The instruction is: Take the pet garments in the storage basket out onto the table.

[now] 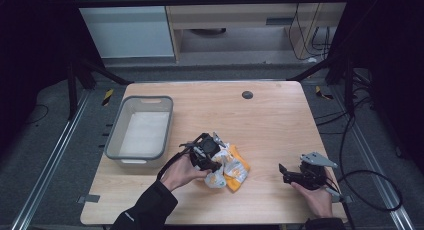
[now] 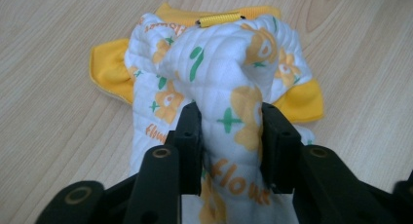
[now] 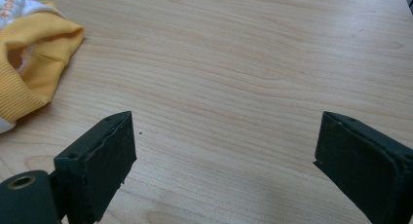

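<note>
Now left tool [image 2: 229, 136] around garment [image 2: 219, 73].

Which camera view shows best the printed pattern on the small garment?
The left gripper view: the garment is close, its flower print and lettering readable between the left gripper jaws. The high view shows a small bundle; the right gripper view, a yellow cuff.

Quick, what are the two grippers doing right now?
Left gripper: jaws shut on a bunched fold of the little white and yellow garment.
Right gripper: jaws wide open, holding nothing, over bare table.
</note>
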